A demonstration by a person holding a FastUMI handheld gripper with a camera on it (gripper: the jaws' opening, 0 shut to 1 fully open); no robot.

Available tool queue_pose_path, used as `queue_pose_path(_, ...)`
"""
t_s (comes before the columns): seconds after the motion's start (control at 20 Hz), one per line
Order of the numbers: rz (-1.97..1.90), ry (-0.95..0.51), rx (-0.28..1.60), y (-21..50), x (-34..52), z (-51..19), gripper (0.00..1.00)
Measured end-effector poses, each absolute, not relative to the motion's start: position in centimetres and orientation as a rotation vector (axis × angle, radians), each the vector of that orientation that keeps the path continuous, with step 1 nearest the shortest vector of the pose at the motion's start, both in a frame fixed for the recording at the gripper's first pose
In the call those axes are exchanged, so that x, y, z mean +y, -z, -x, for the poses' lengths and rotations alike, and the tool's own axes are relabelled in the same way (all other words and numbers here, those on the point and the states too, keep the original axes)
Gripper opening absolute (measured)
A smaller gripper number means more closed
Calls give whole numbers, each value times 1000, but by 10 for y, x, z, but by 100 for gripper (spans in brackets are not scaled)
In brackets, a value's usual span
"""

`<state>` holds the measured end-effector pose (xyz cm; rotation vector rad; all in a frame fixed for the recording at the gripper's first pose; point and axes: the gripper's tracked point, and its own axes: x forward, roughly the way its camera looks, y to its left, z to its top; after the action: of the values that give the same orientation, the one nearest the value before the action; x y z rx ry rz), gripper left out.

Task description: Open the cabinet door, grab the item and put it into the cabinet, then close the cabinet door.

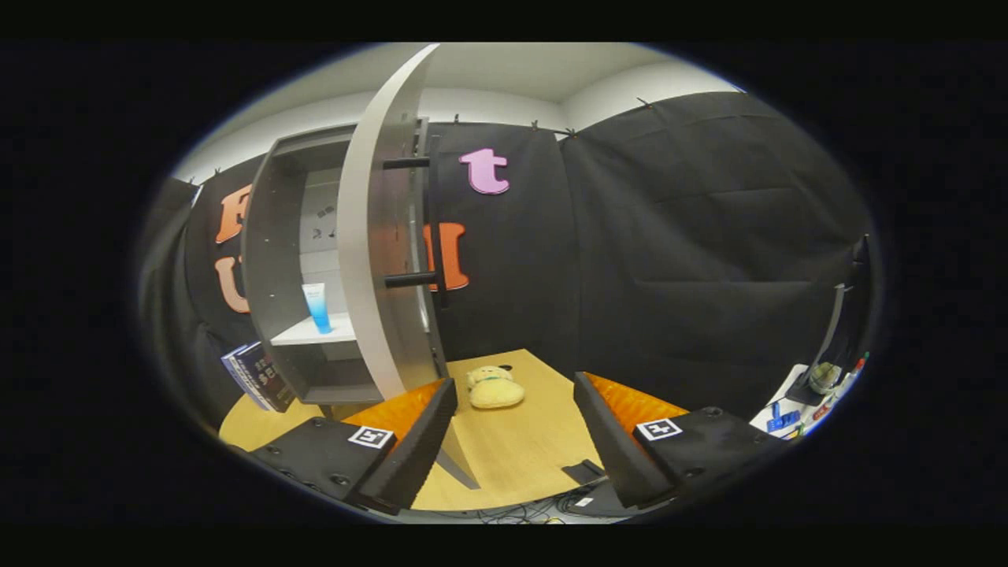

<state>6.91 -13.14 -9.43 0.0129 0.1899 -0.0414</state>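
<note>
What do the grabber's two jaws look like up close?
The gripper has two chunky, wedge-shaped jaws that taper toward the tips, with ridged inner faces. Each sits on a block with round bolt holes and carries a small square black-and-white marker. No cables run along them.

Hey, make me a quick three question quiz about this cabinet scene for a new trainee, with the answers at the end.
1. True or false: the cabinet door is open.
2. What stands on the cabinet shelf? A) blue tube B) mug C) plush toy
3. What lies on the table beyond the gripper?

Key:
1. True.
2. A, the blue tube.
3. The yellow plush toy; the gripper is open, holding nothing.
</note>
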Motion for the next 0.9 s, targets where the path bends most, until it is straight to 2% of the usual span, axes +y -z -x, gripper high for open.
queue_pose_path(0.9,-14,-196,233,117,29,-75,96)
